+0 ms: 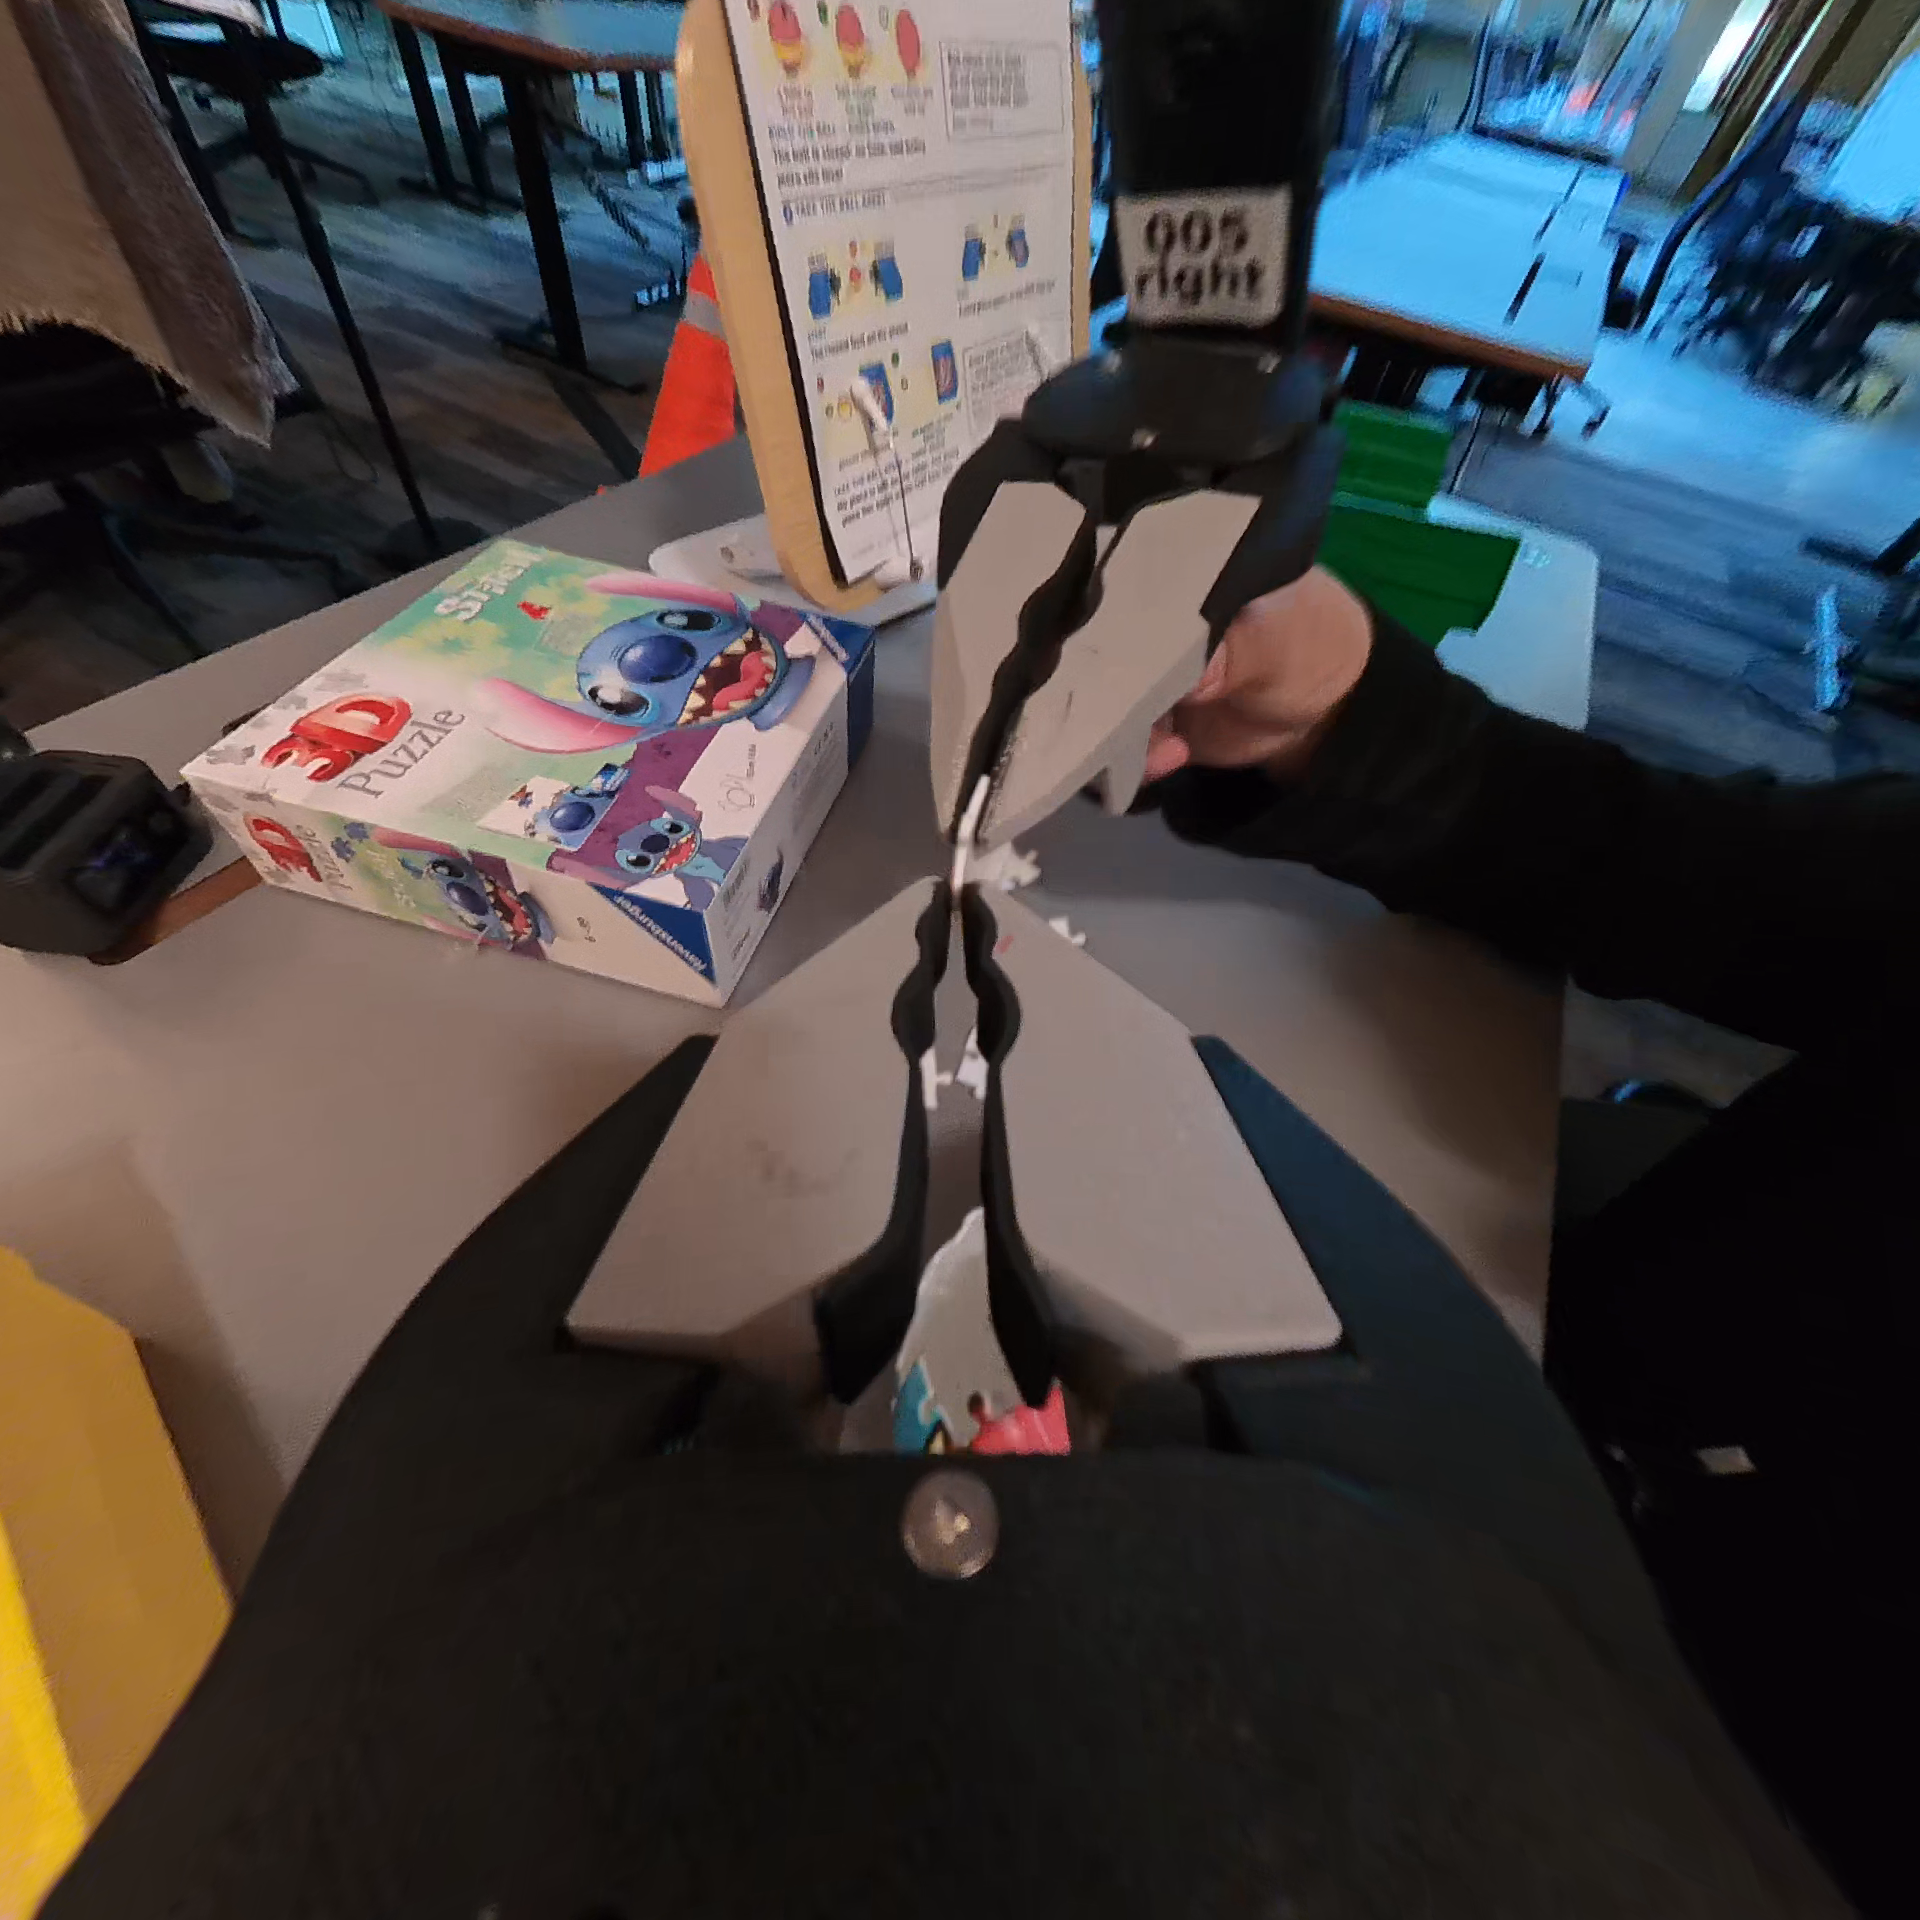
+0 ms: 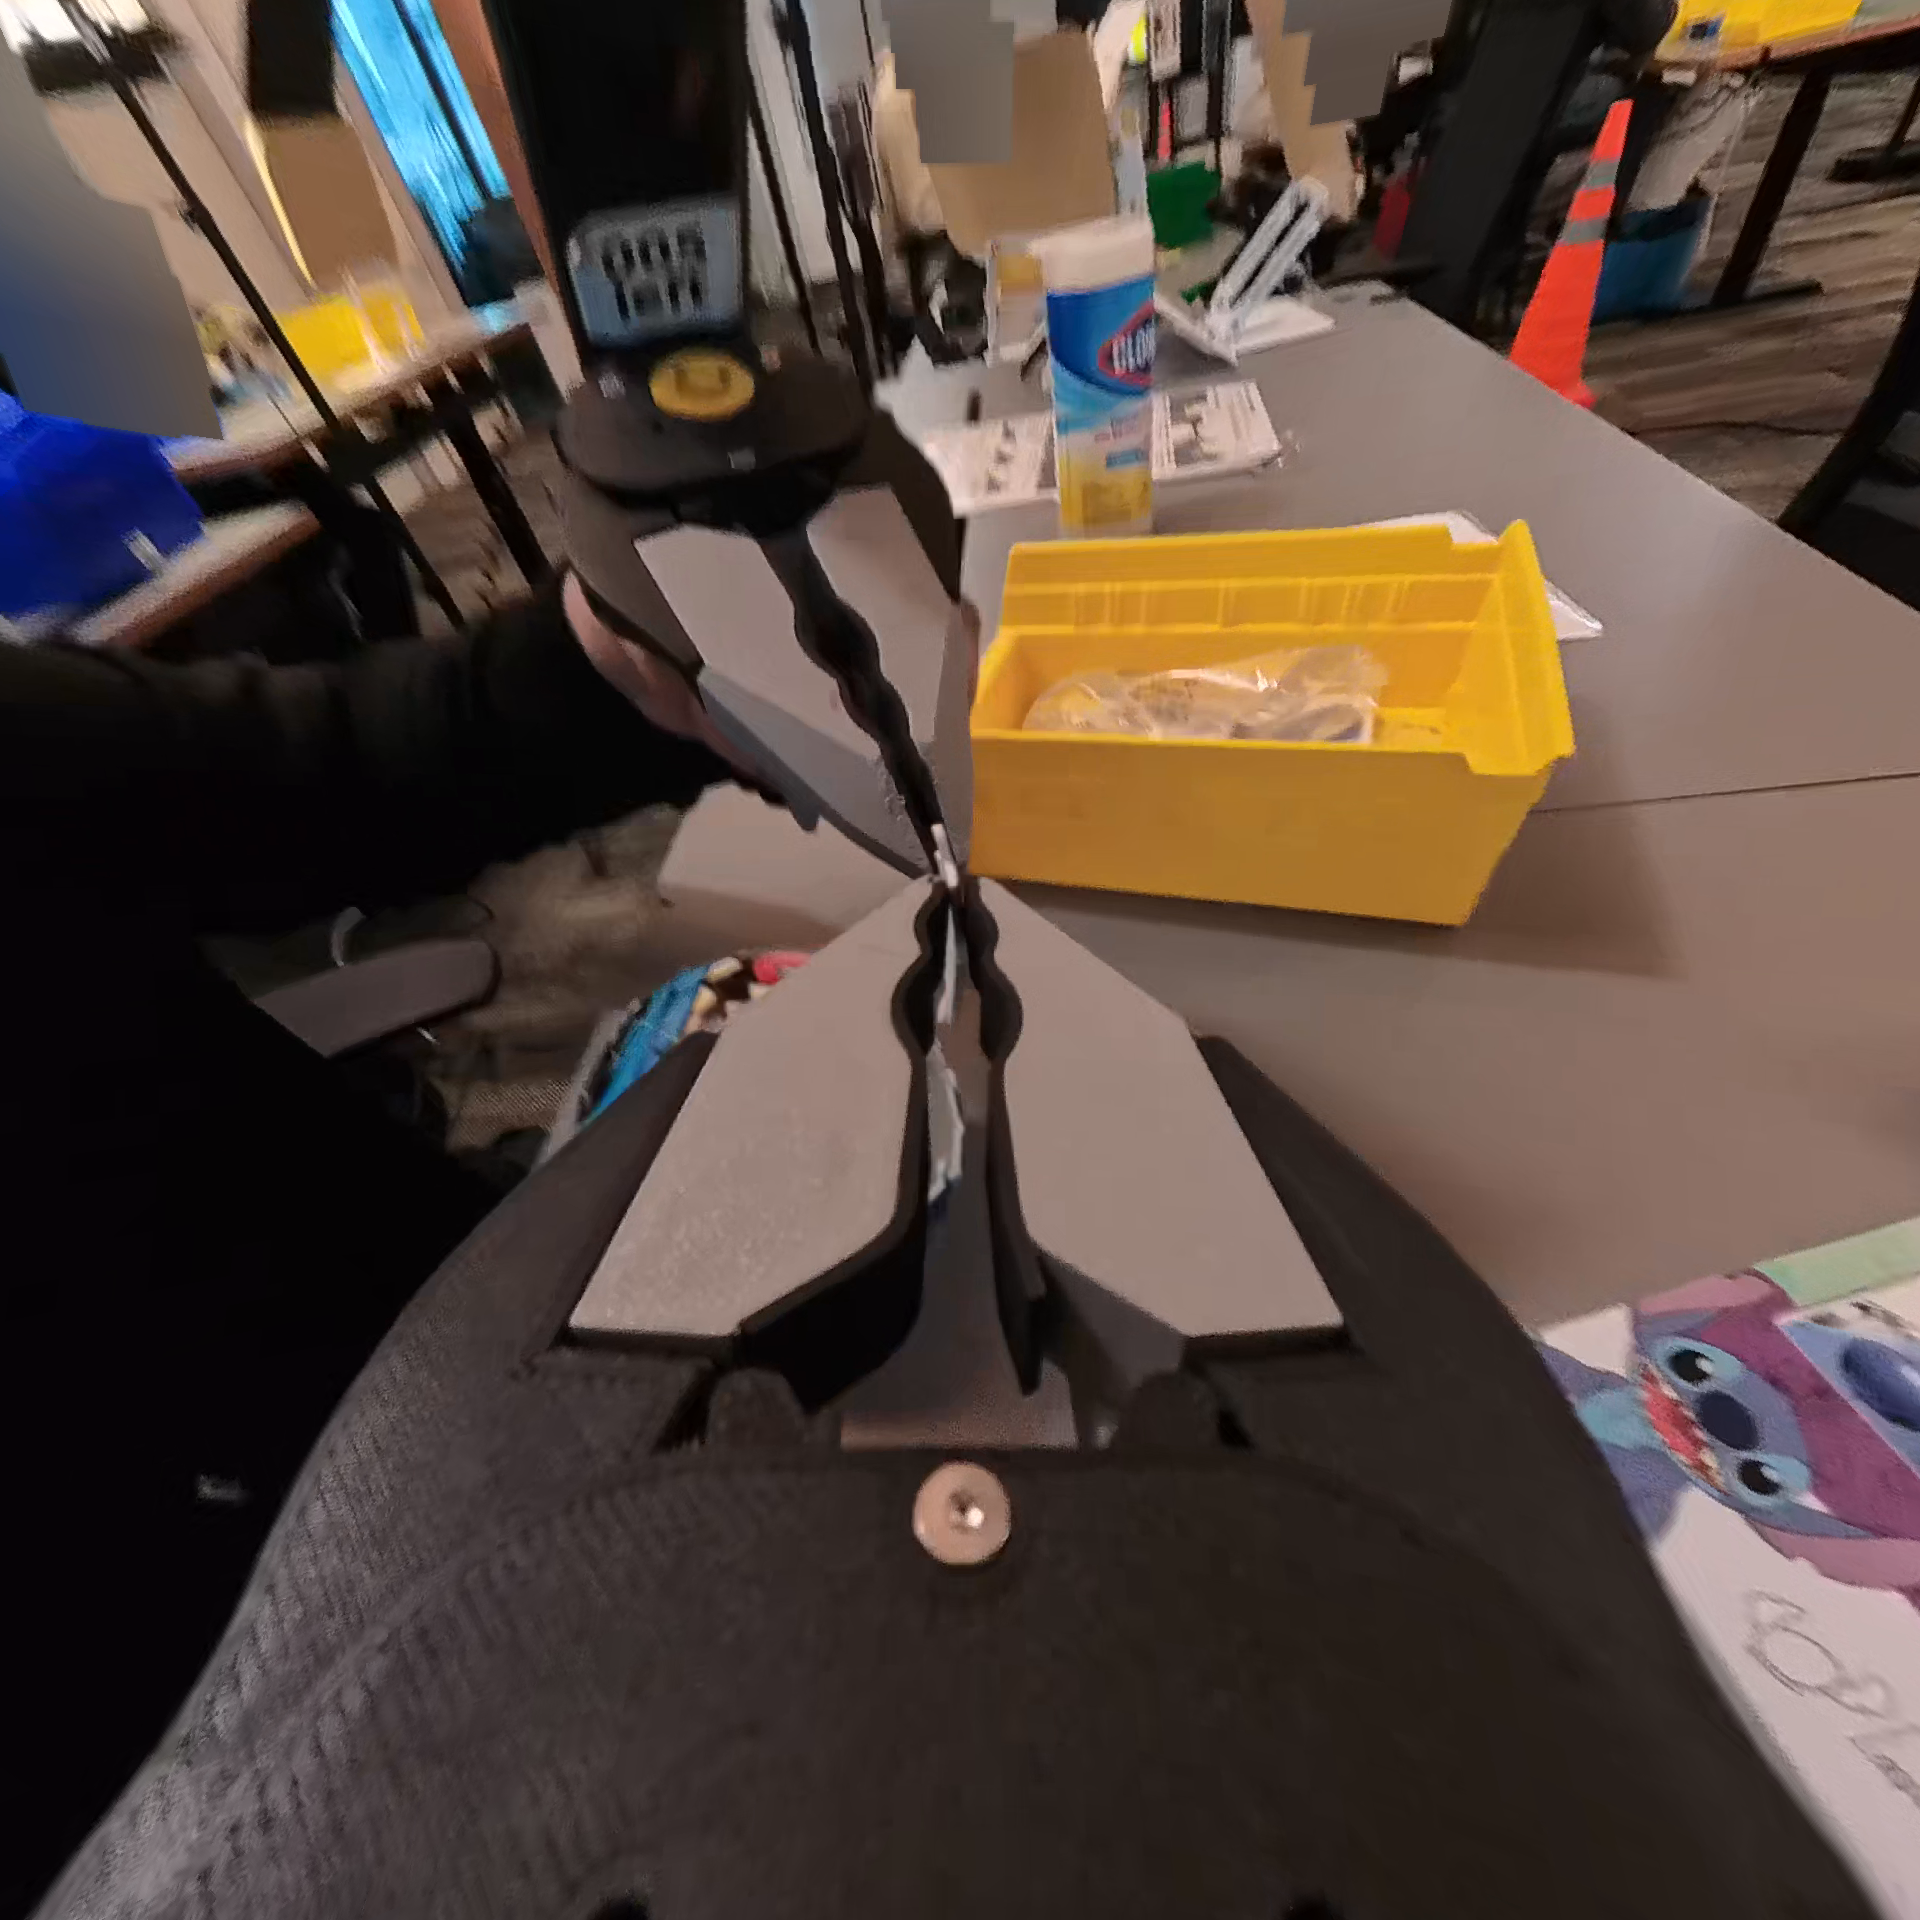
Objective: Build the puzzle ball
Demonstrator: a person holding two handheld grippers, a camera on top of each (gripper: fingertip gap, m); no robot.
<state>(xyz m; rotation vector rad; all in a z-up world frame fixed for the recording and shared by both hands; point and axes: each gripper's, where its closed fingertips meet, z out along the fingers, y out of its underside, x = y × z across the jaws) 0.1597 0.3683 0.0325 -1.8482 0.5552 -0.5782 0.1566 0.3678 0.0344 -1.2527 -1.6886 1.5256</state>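
My left gripper (image 1: 956, 896) is shut, and a thin white puzzle piece (image 1: 972, 831) sticks out at its tips. My right gripper (image 1: 975, 816) comes down from above, shut on that same white piece edge, tip to tip with the left. In the right wrist view my right gripper (image 2: 951, 902) is shut on a pale blue-white piece (image 2: 948, 987), and the left gripper (image 2: 940, 854) meets it from the upper left. A coloured curved section of the puzzle ball (image 2: 665, 1023) lies below; it also shows through the left fingers' gap (image 1: 977, 1423). Loose white pieces (image 1: 1016, 862) lie on the grey table.
The puzzle box (image 1: 540, 769) lies on the table (image 1: 312, 1091) to the left, with an instruction sheet on a stand (image 1: 894, 281) behind it. A yellow bin (image 2: 1247, 821) holding a plastic bag and a wipes canister (image 2: 1101, 384) stand opposite. A black device (image 1: 83, 852) sits at the table's left edge.
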